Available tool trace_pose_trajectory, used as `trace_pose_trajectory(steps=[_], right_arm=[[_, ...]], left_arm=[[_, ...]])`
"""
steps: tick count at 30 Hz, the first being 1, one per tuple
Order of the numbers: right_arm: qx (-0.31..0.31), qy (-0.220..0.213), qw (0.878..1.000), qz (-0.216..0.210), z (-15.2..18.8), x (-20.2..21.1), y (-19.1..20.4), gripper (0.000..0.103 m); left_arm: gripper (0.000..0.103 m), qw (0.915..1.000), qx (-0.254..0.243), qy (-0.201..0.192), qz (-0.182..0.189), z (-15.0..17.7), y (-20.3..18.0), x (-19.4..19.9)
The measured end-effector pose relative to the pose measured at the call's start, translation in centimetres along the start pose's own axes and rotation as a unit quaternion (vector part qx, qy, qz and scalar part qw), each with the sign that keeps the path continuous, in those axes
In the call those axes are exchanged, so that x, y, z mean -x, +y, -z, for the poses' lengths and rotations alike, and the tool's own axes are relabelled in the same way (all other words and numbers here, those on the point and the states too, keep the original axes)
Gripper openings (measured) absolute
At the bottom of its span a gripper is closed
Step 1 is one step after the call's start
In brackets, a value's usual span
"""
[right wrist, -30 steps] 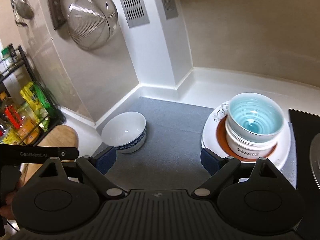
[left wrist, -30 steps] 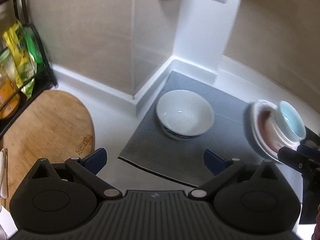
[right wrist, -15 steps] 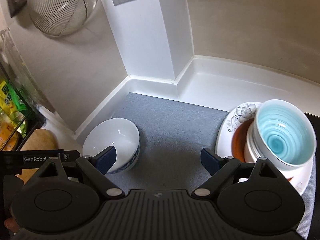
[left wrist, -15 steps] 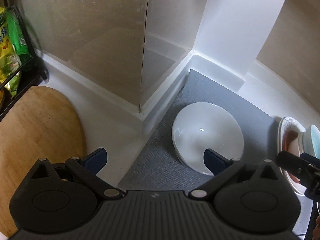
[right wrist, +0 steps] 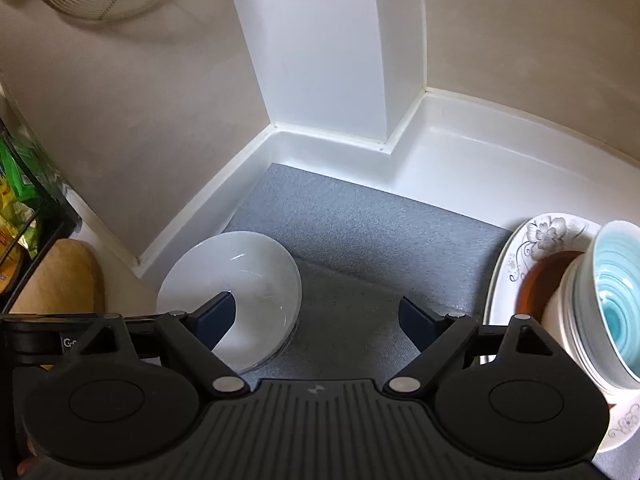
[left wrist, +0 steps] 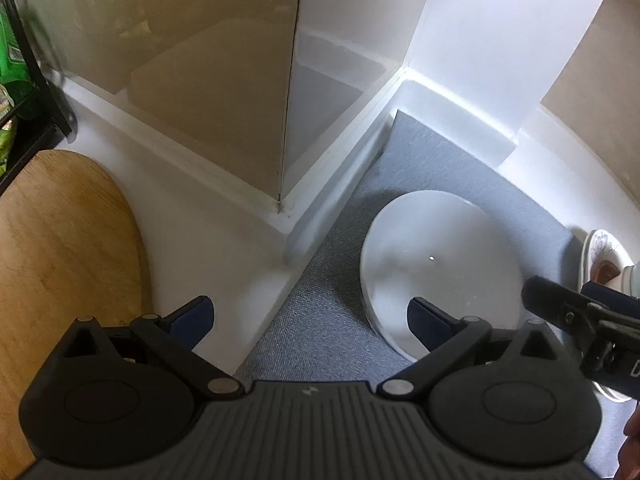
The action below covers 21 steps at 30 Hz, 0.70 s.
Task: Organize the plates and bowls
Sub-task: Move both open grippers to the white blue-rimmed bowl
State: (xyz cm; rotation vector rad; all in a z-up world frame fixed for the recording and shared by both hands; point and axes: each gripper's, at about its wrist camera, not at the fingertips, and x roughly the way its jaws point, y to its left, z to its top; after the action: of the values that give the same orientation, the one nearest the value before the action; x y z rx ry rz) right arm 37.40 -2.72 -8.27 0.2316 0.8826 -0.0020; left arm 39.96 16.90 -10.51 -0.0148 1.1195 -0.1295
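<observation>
Task reads as part done. A stack sits ahead-right of the right gripper (right wrist: 316, 314): a flowered plate (right wrist: 536, 240) at the bottom, a brown dish (right wrist: 538, 280) on it, a white bowl (right wrist: 568, 320) on that, and a blue-lined bowl (right wrist: 618, 304) nested on top. One piece is left out — the white bowl on the mat (left wrist: 436, 264), alone on the grey mat (right wrist: 360, 232).

Left gripper (left wrist: 310, 316): fingers spread wide, holding nothing. Its right-hand finger shows over the loose bowl's near rim; I cannot tell whether it touches. Right gripper: also wide and empty, its left-hand finger over that same bowl, stack just beyond its right-hand finger.

Contents — the loose bowl looks empty, only a glint inside. The blue-lined bowl shows nothing but its ringed glaze. Lower stack pieces are mostly covered.

Judgement: the remaining work is joining this bowl to the stack, probably under or beside the smaller bowls.
</observation>
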Motion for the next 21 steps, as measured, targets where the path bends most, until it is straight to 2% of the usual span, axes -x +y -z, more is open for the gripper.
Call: trace_pose_trajectory(steps=[21], right_arm=[[-0.015, 0.043, 0.999, 0.007, 0.0, -4.6, -0.7, 0.090]], left_arm=[[0.103, 0.9995, 0.002, 0.028, -0.016, -0.6, -0.6, -3.1]])
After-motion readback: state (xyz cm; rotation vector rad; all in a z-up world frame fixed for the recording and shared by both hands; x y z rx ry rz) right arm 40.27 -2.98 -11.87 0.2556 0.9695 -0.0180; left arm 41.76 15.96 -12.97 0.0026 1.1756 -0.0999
